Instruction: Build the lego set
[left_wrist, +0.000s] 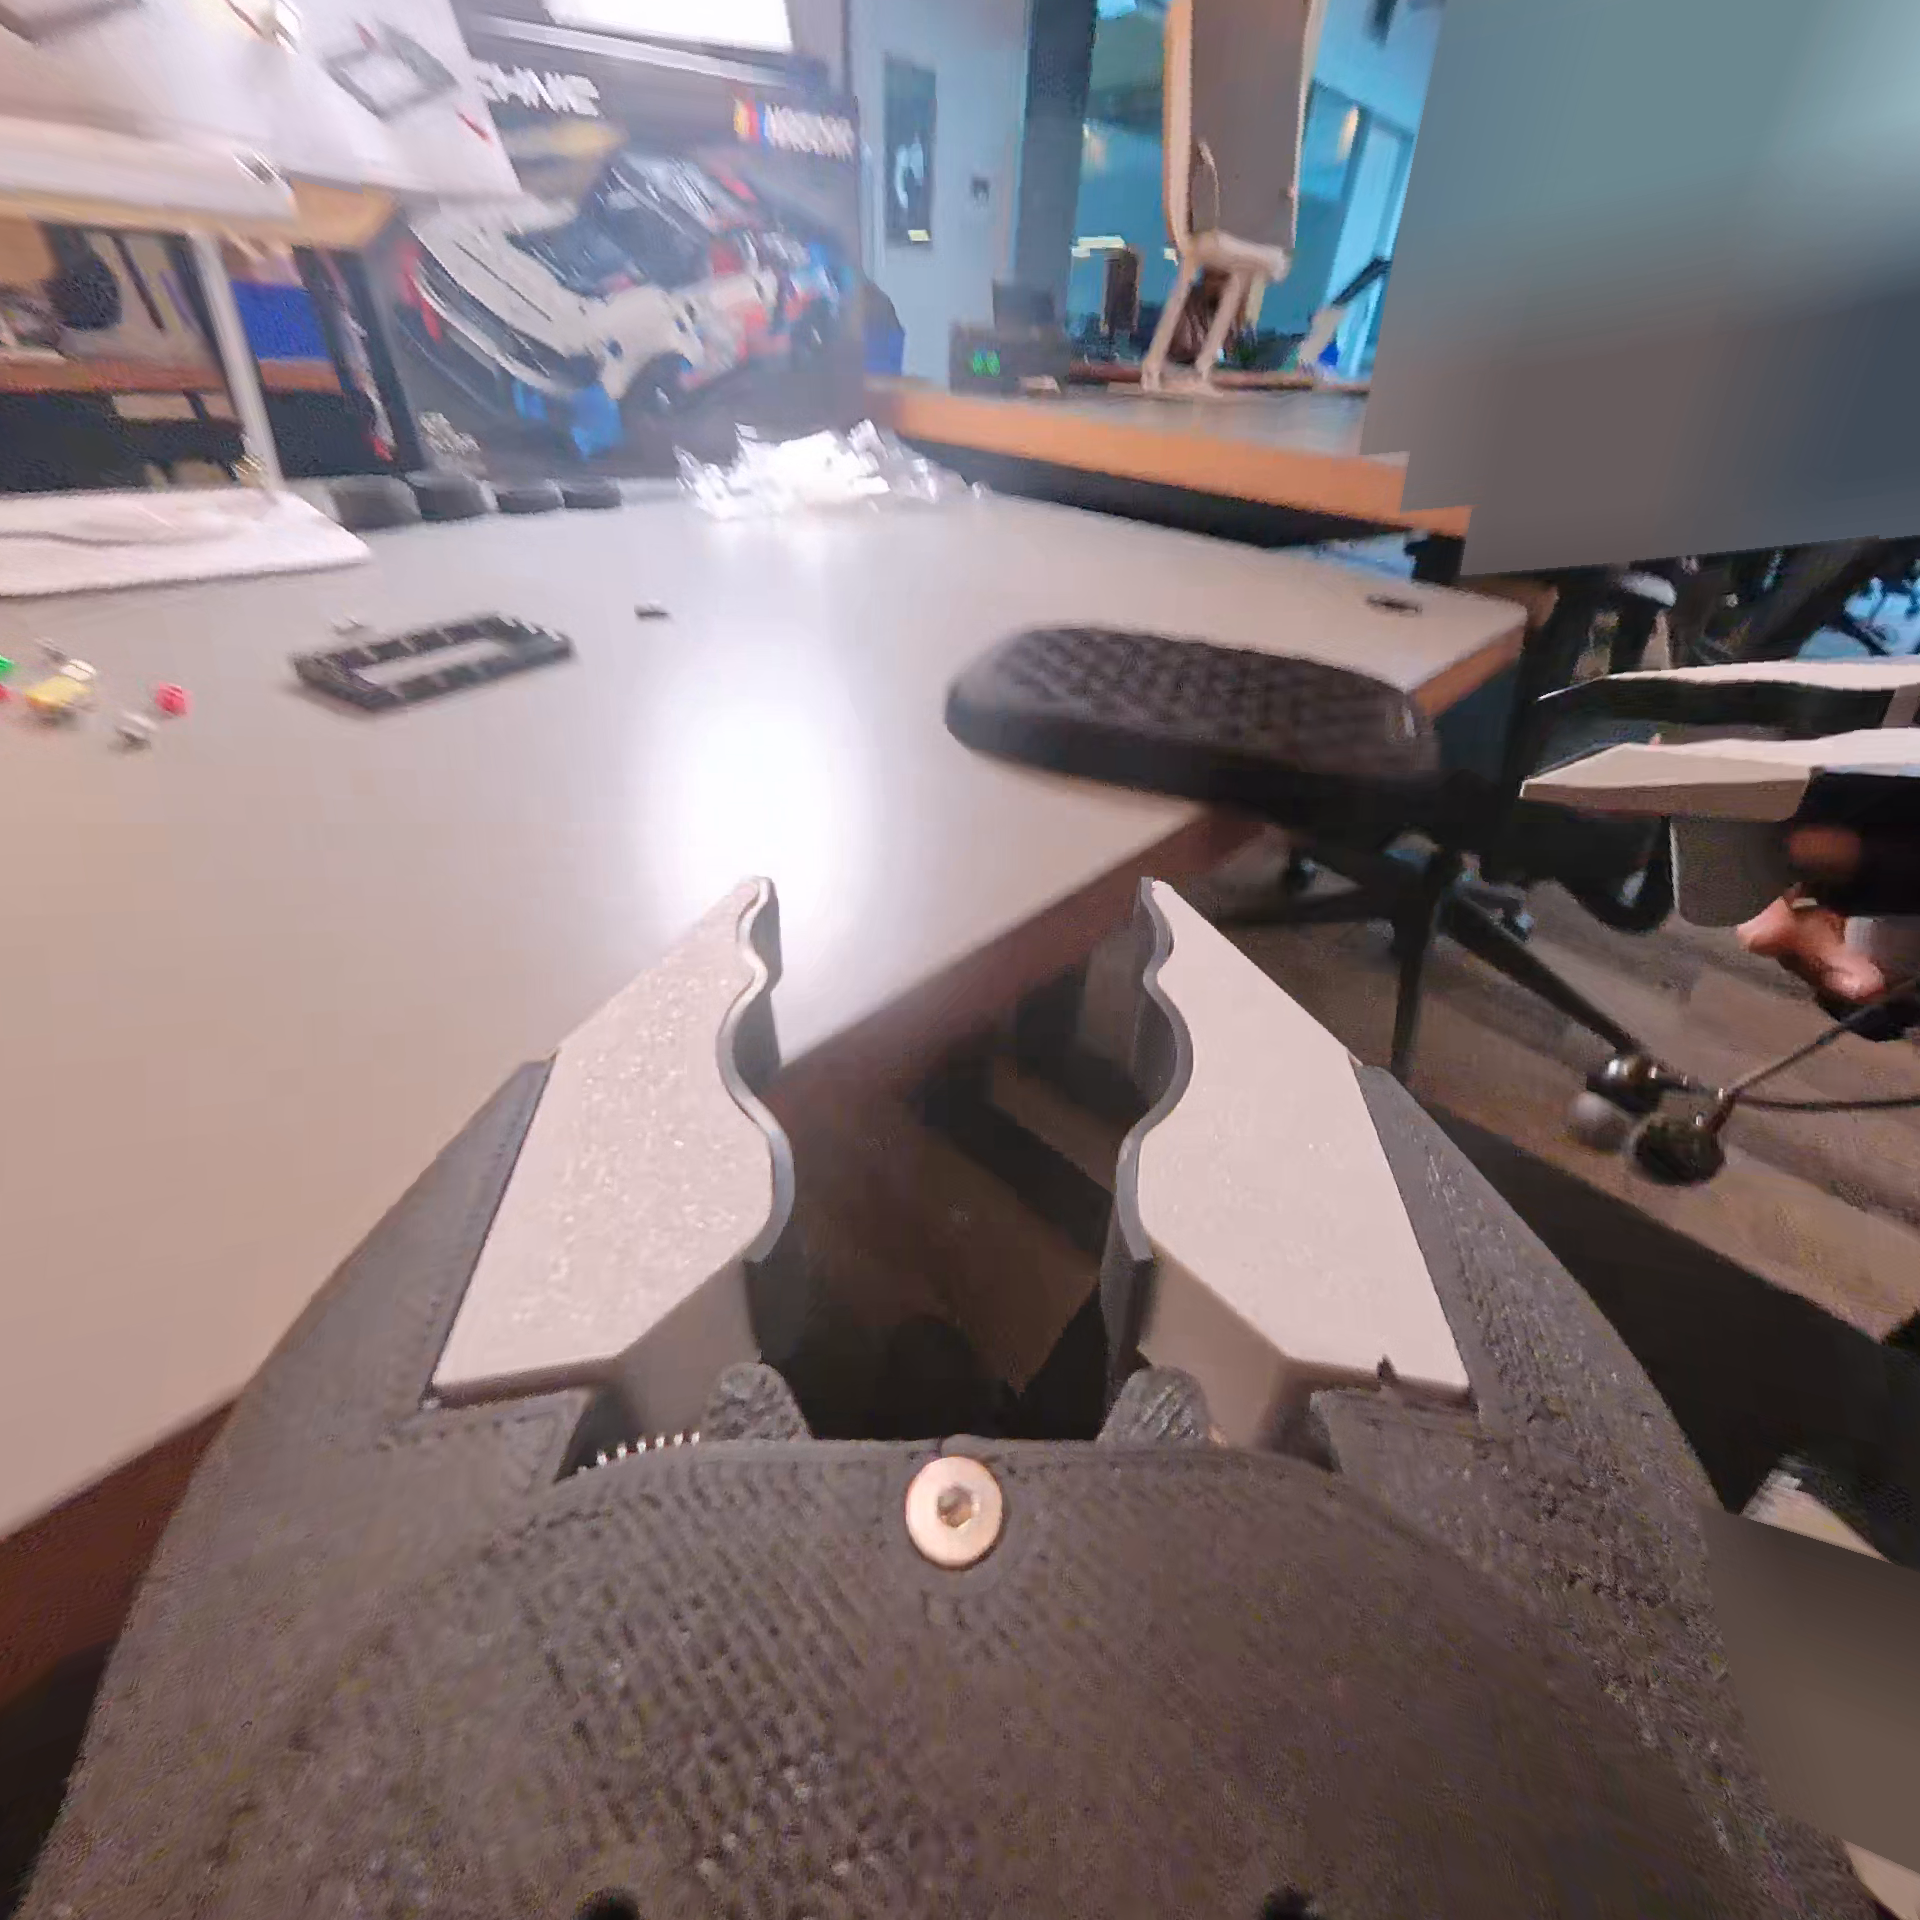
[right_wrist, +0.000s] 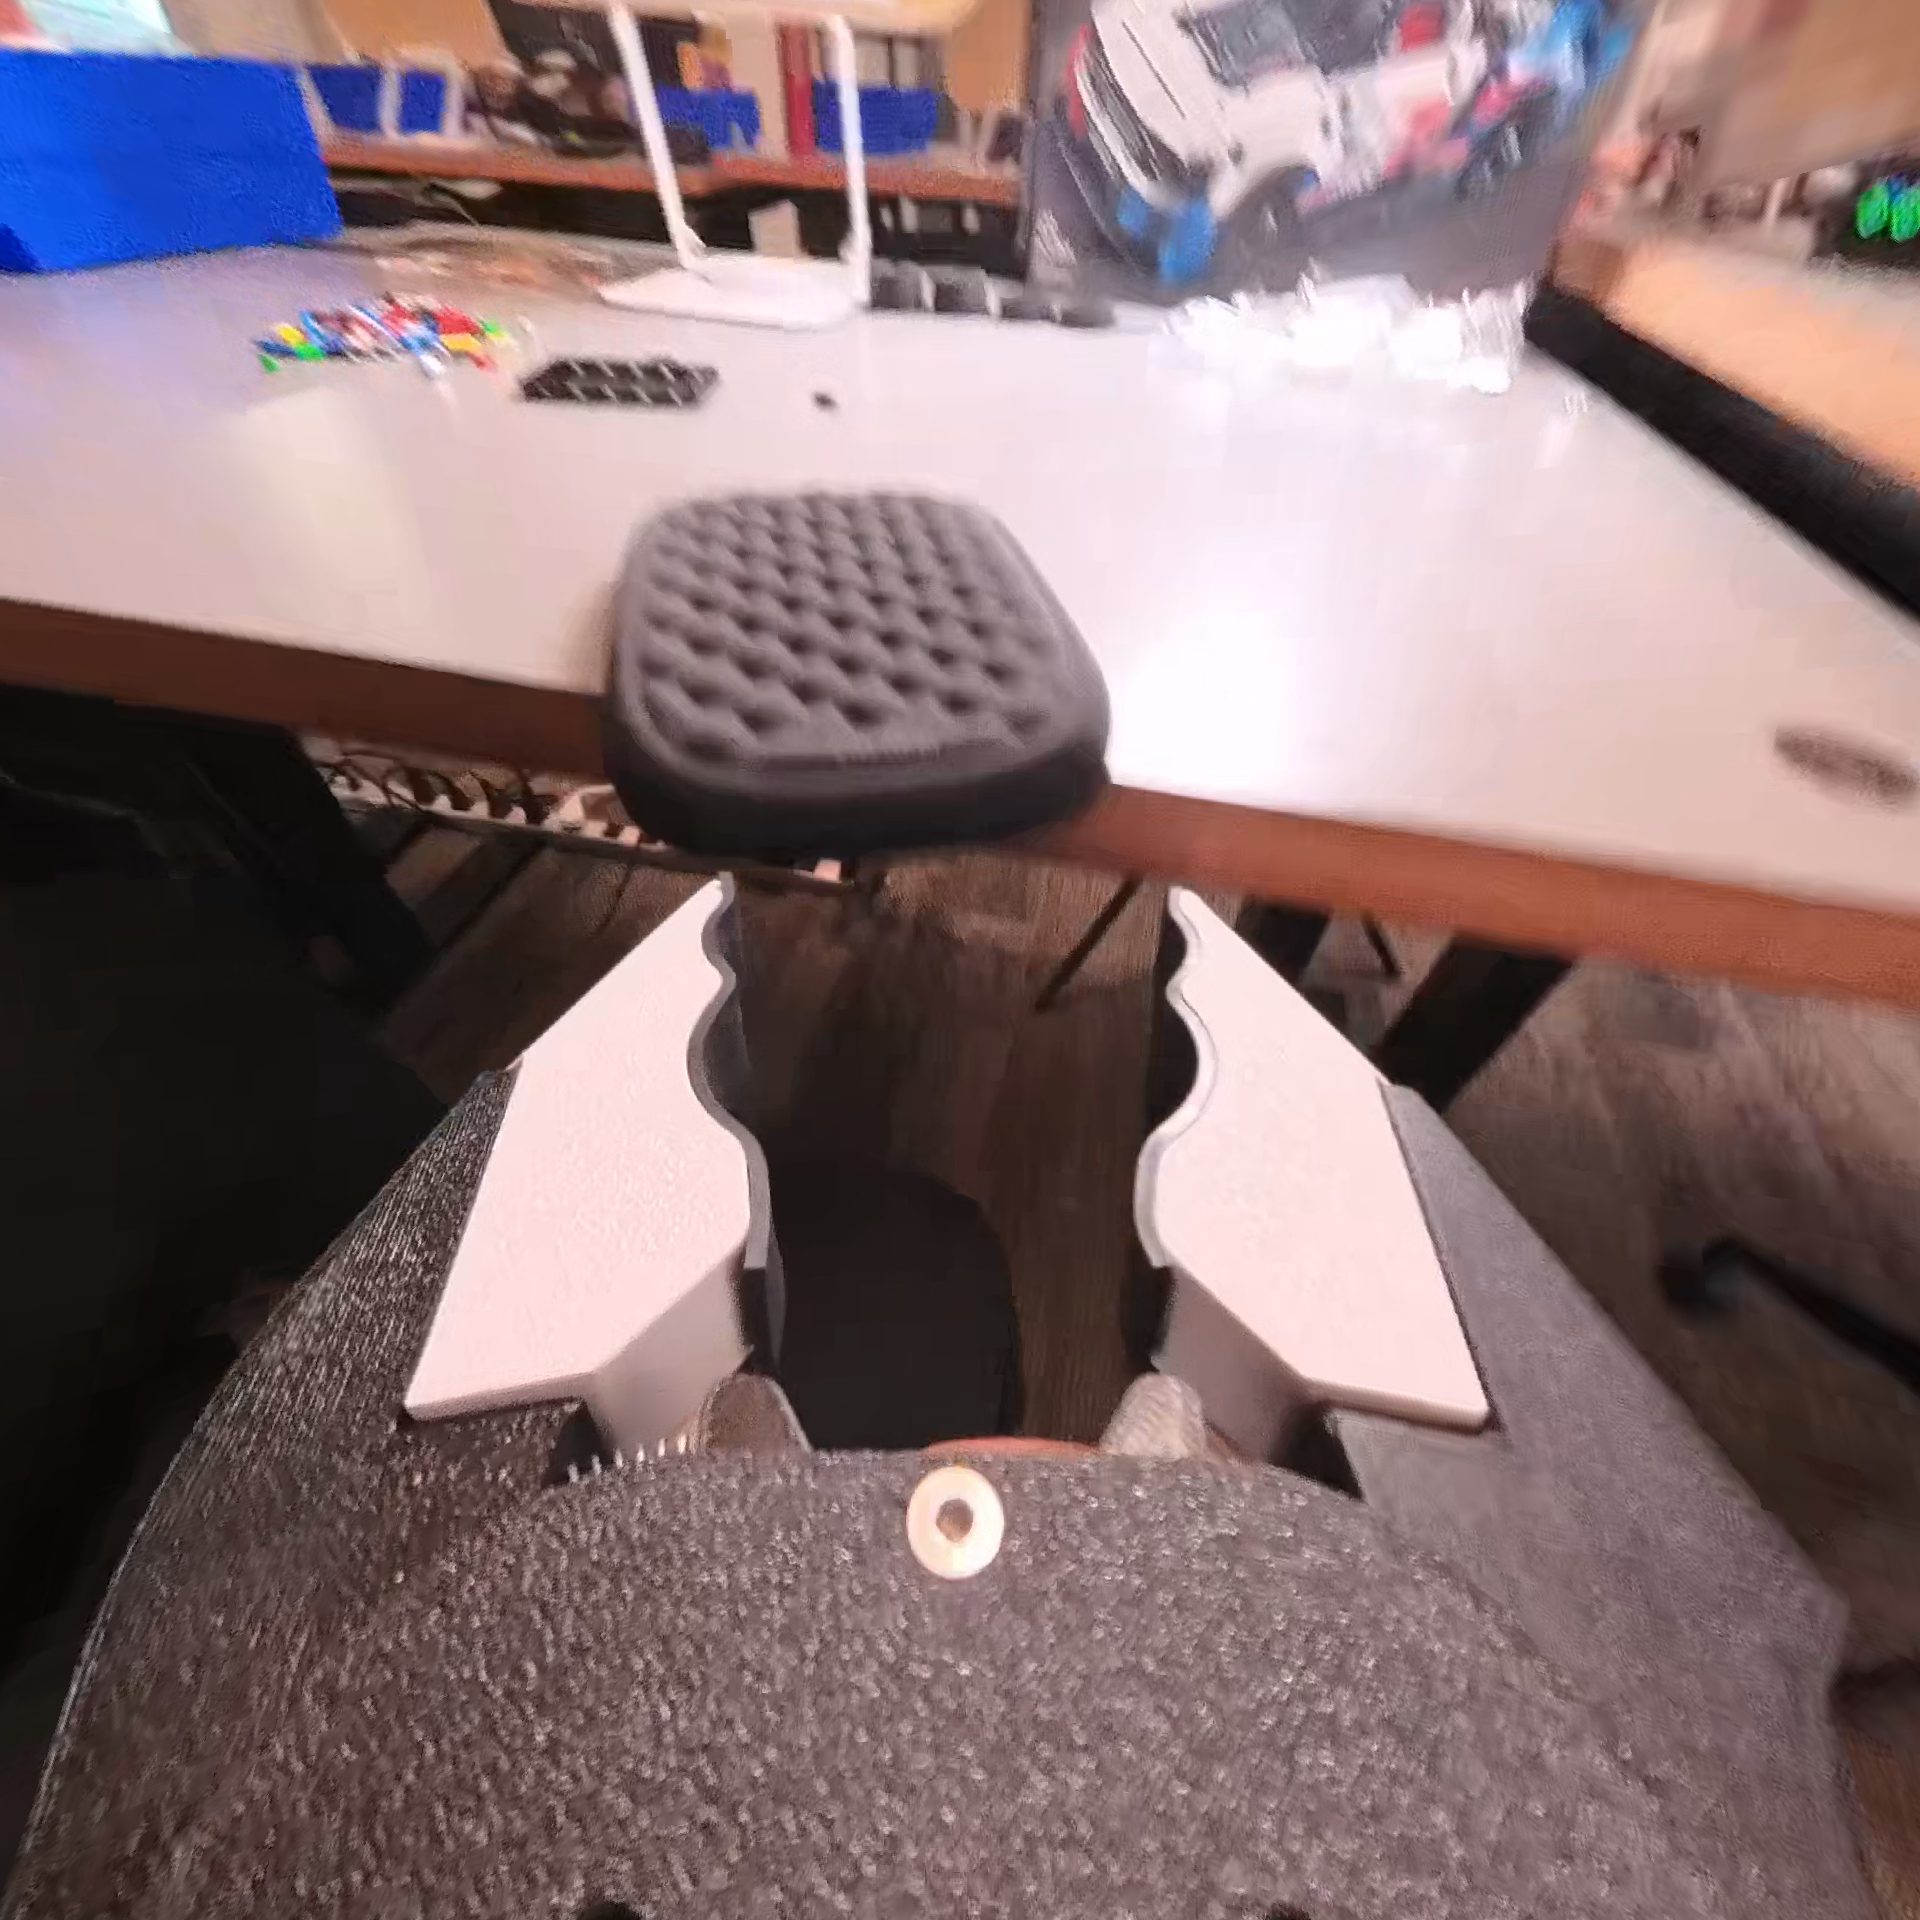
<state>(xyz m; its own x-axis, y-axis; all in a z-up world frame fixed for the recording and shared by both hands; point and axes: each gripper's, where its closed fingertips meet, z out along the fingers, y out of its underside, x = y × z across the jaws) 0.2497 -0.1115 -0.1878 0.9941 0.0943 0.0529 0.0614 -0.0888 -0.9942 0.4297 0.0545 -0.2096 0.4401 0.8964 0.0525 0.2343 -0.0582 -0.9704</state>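
A: Grippers first. State of each?

B: Left gripper (left_wrist: 956, 904), lower centre of the left wrist view: jaws apart, nothing between them, tips over the near edge of the grey table (left_wrist: 468, 935). Right gripper (right_wrist: 945, 914), lower centre of the right wrist view: jaws apart, nothing held, tips below the table edge with floor behind them. It also shows at the right edge of the left wrist view, well apart from the left one.

A: Location of the lego parts?

B: All on the table, far from both grippers. Black frame piece (left_wrist: 431, 662) lies flat at middle left of the left wrist view. Small coloured pieces (right_wrist: 384, 330) sit in a loose pile at upper left of the right wrist view, just left of the frame. Black tyres (left_wrist: 473, 497) stand in a row farther back, beside clear plastic bags (left_wrist: 821, 473). The set's box (left_wrist: 644, 270) stands behind them.

A: Other items?

B: Black padded armrest (right_wrist: 852, 665), overlapping the near table edge at centre of the right wrist view. Image is blurred; finer detail cannot be told.
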